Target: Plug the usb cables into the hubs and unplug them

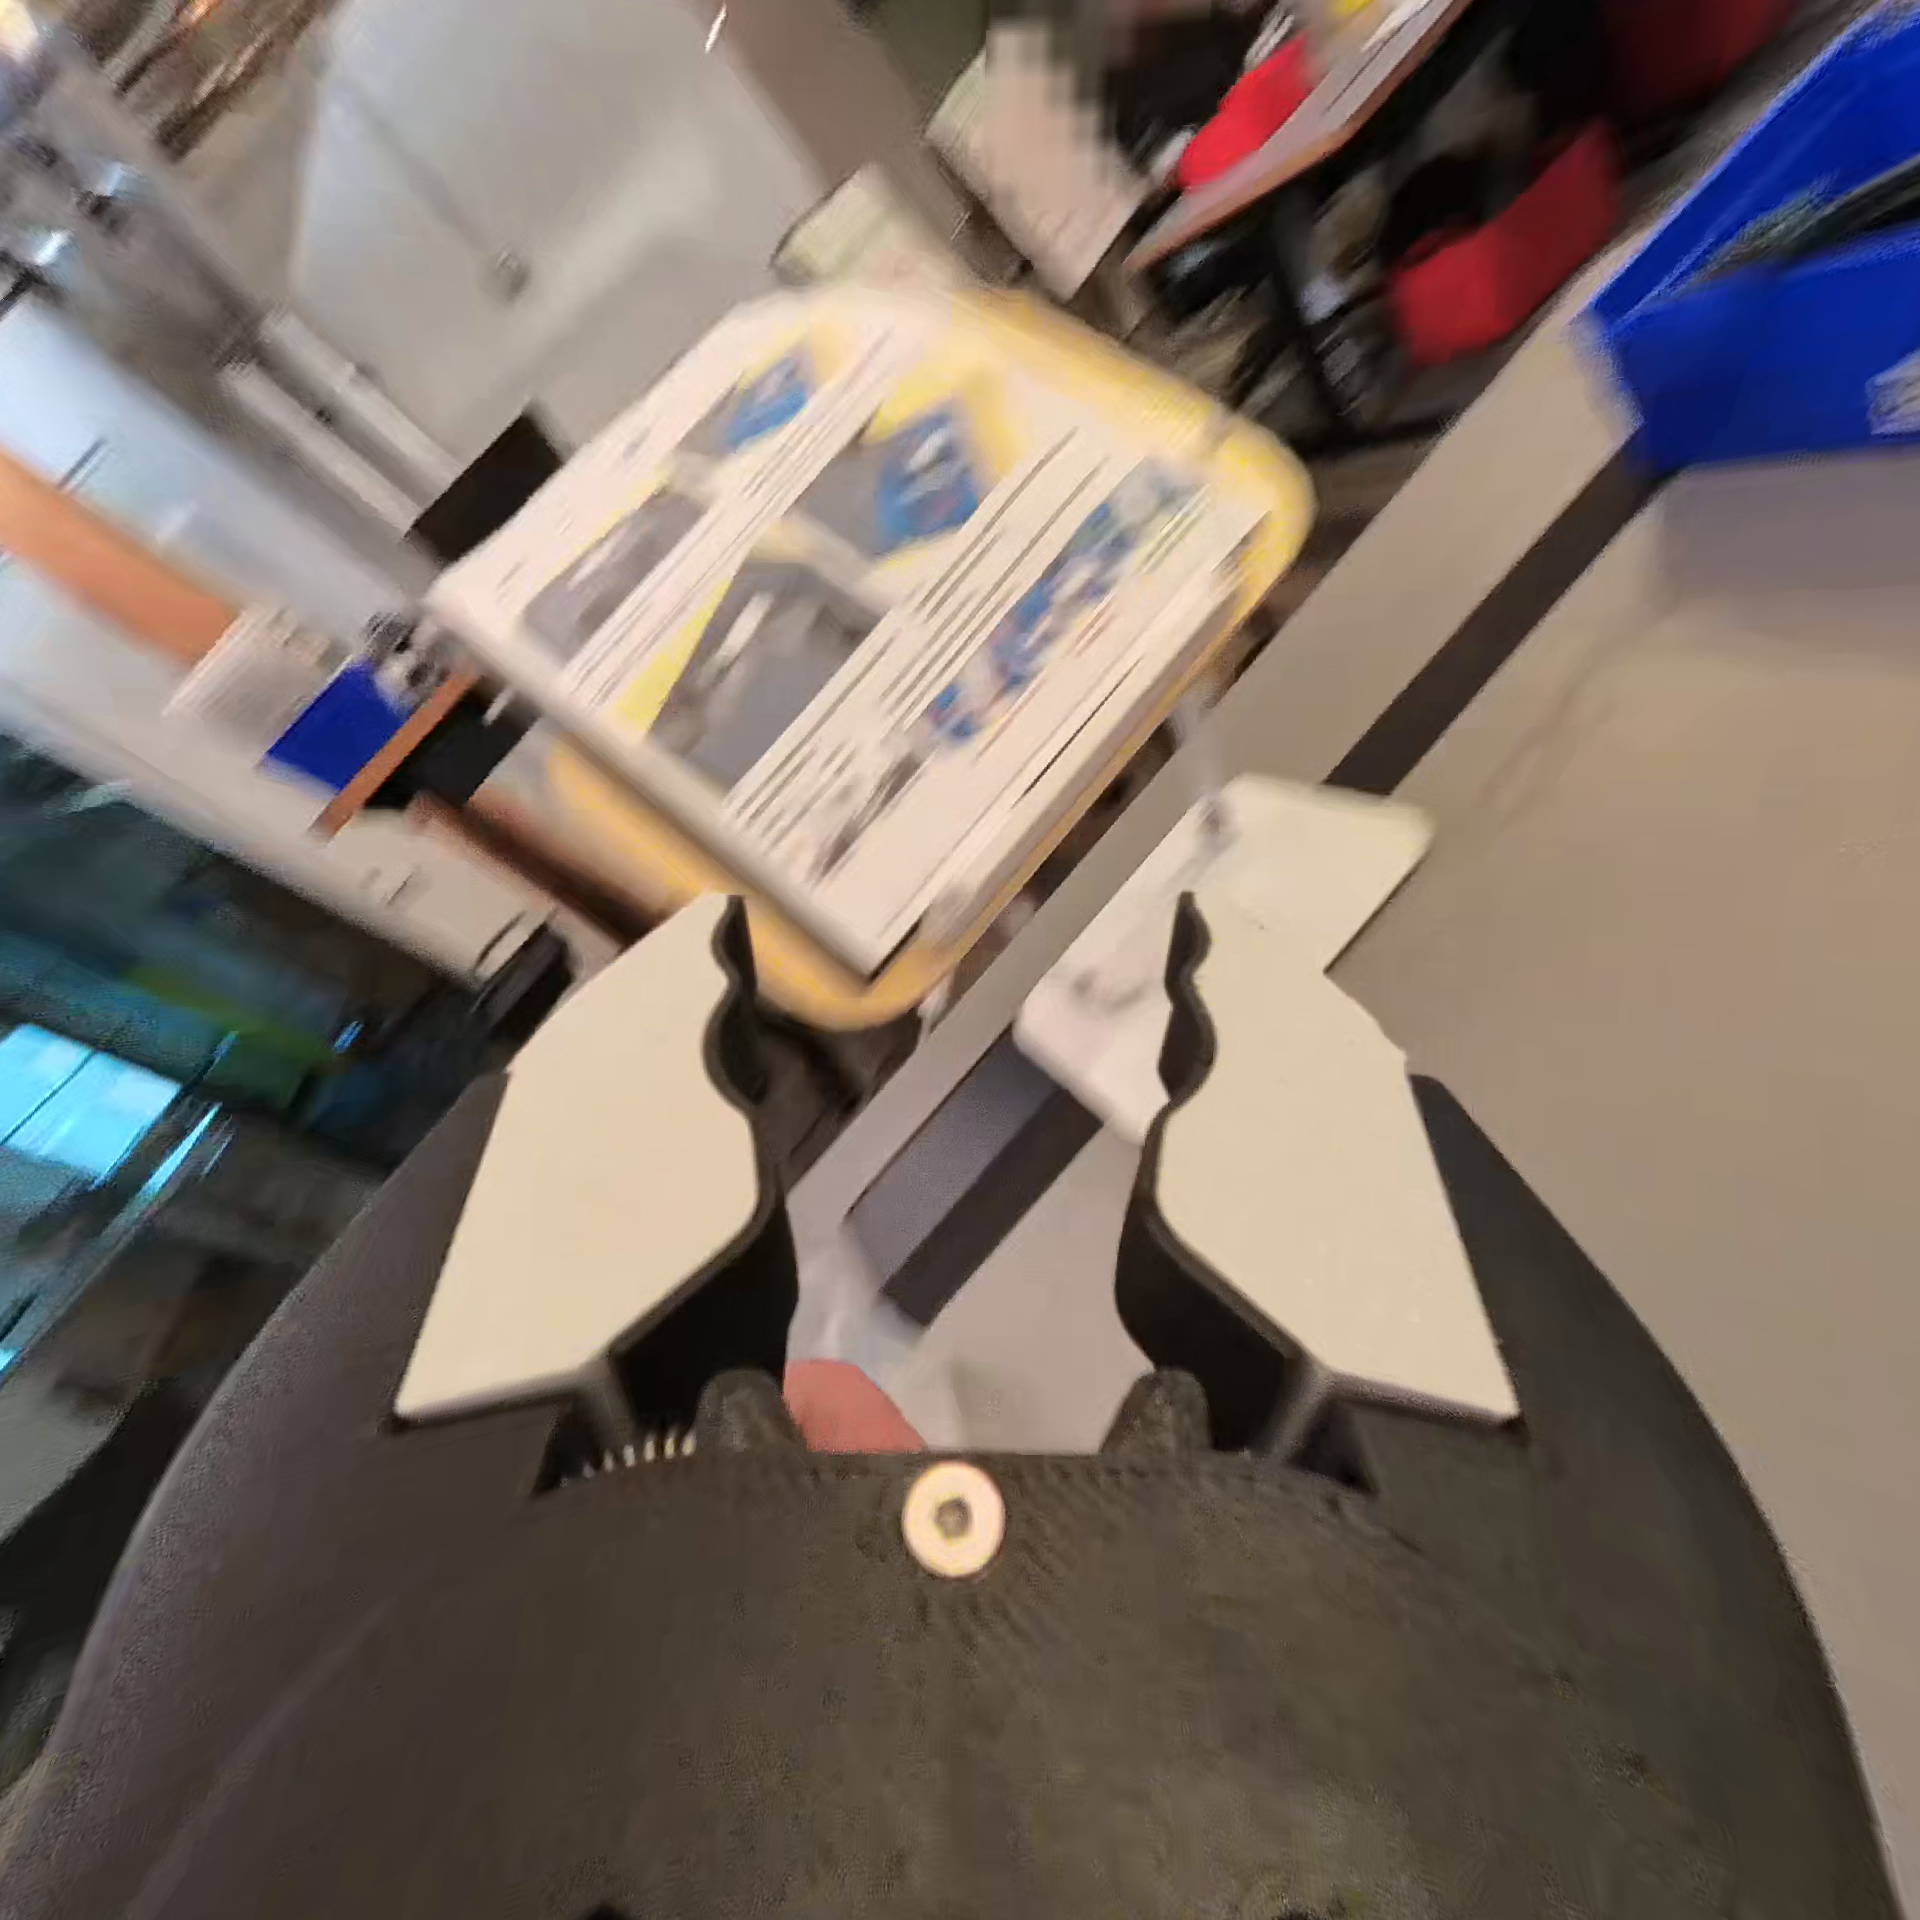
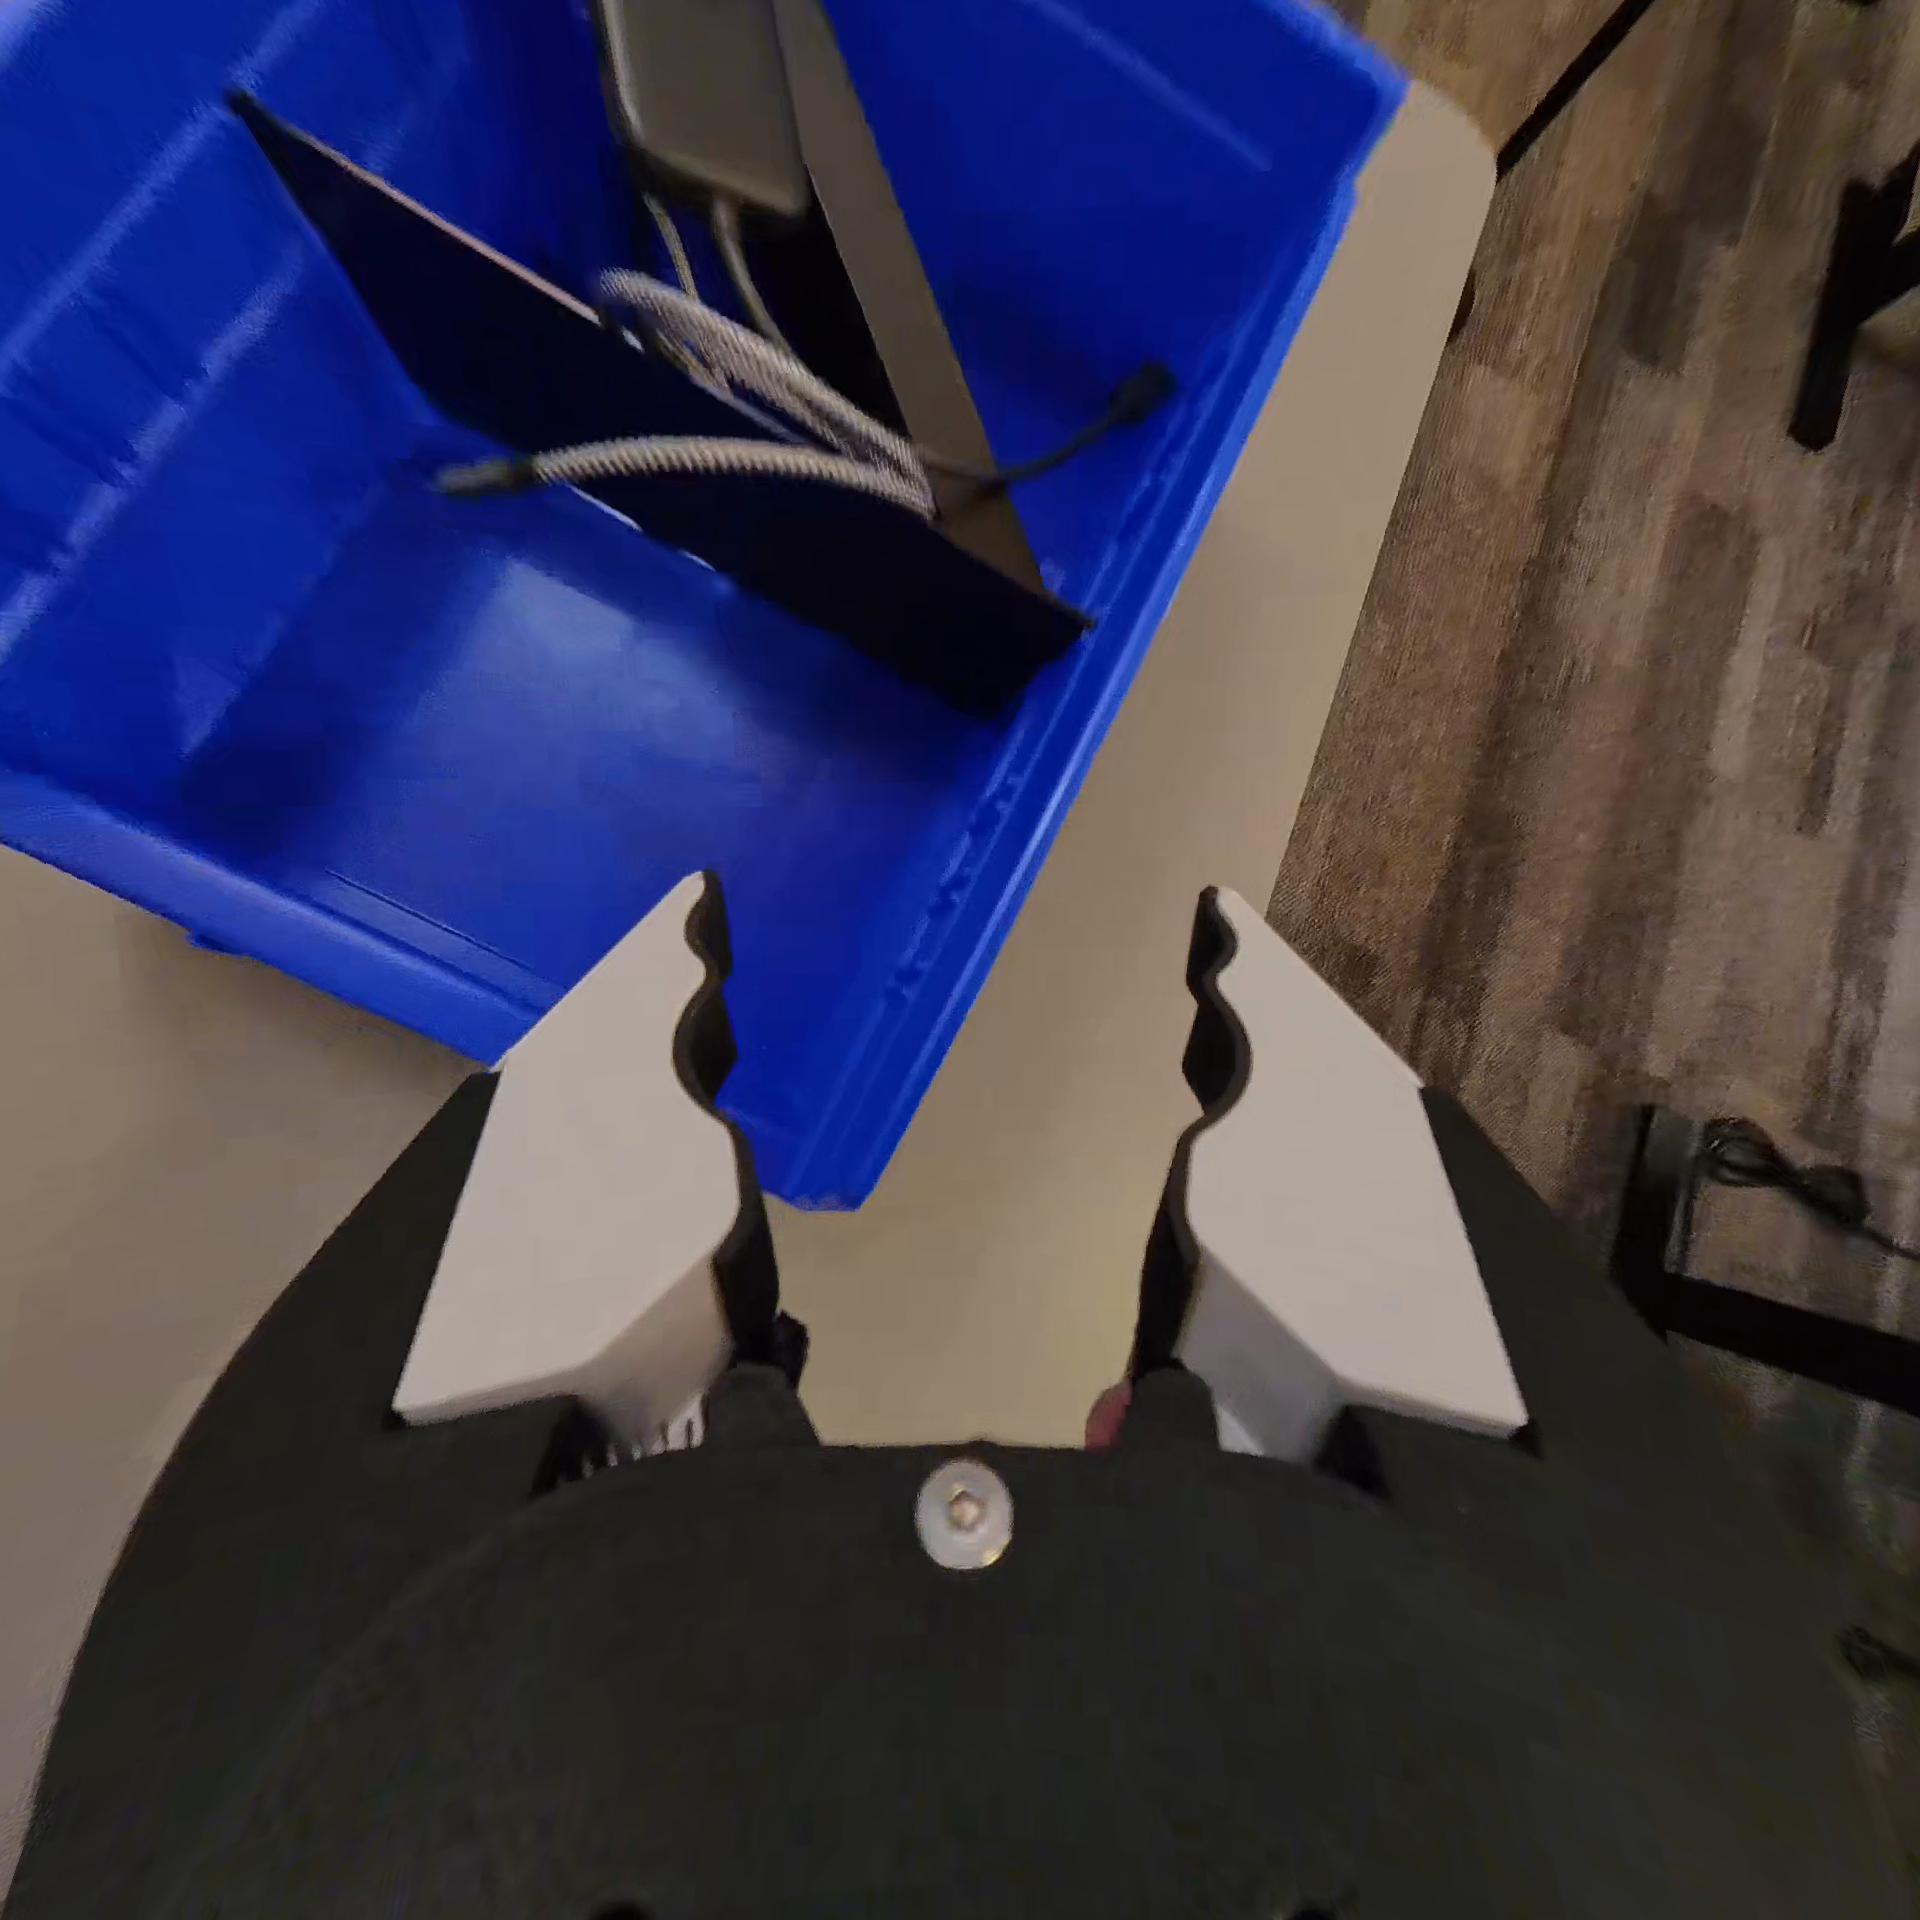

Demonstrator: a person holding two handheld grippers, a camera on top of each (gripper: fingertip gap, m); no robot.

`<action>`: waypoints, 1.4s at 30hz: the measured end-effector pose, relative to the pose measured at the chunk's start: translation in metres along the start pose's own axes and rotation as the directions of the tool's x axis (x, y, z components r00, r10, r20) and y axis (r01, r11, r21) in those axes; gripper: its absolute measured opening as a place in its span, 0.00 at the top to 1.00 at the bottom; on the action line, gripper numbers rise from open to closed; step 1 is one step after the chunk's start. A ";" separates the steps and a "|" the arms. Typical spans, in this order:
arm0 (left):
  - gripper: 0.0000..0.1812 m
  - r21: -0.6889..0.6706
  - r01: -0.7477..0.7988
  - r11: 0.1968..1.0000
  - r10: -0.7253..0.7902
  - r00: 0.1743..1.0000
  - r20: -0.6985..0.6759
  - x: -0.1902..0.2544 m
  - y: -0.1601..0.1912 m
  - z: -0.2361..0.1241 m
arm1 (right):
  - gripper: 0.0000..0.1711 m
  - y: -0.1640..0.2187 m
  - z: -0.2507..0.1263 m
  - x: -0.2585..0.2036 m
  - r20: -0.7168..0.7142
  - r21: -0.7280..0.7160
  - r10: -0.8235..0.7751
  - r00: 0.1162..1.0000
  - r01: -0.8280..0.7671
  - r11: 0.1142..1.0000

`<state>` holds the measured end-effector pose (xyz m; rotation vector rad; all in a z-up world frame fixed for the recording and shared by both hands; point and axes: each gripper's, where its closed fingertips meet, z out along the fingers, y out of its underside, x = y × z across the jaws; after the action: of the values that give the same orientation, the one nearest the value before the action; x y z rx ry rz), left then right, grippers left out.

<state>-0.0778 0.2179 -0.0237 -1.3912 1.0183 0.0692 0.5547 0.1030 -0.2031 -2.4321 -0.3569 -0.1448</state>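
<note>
A pale counter (image 2: 1195,831) is filling the middle of the right wrist view, with wood-look floor (image 2: 1662,623) at right. A blue bin (image 2: 520,831) is sitting upper left, a black divider (image 2: 644,457) crossing it diagonally. A grey hub (image 2: 707,114) is lying at the top, long axis running up out of frame; braided cables (image 2: 748,364) are trailing over the divider toward lower right. The right tool (image 2: 961,914) is gaping open, empty. In the blurred left view, the left tool (image 1: 961,925) is spread open before a yellow tray (image 1: 1262,488).
</note>
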 end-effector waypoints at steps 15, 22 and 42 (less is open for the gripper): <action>0.55 -0.464 0.493 0.736 -0.239 0.831 0.503 -0.180 0.347 -0.164 | 0.67 0.025 0.041 -0.027 0.082 -0.017 0.060 0.995 -0.059 0.998; 0.54 -0.523 0.537 0.661 -0.348 0.838 0.420 -0.174 0.406 -0.156 | 0.72 0.024 0.038 -0.022 0.029 -0.025 0.067 0.997 -0.066 0.997; 0.98 -0.316 0.605 0.731 -0.541 0.796 0.273 -0.133 0.379 -0.113 | 0.91 0.021 0.044 -0.022 -0.019 -0.020 0.157 0.987 -0.157 0.987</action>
<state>-0.4421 0.2865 -0.2152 -1.9885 0.3998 -0.0825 0.5403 0.1106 -0.2545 -2.4673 -0.1555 -0.1013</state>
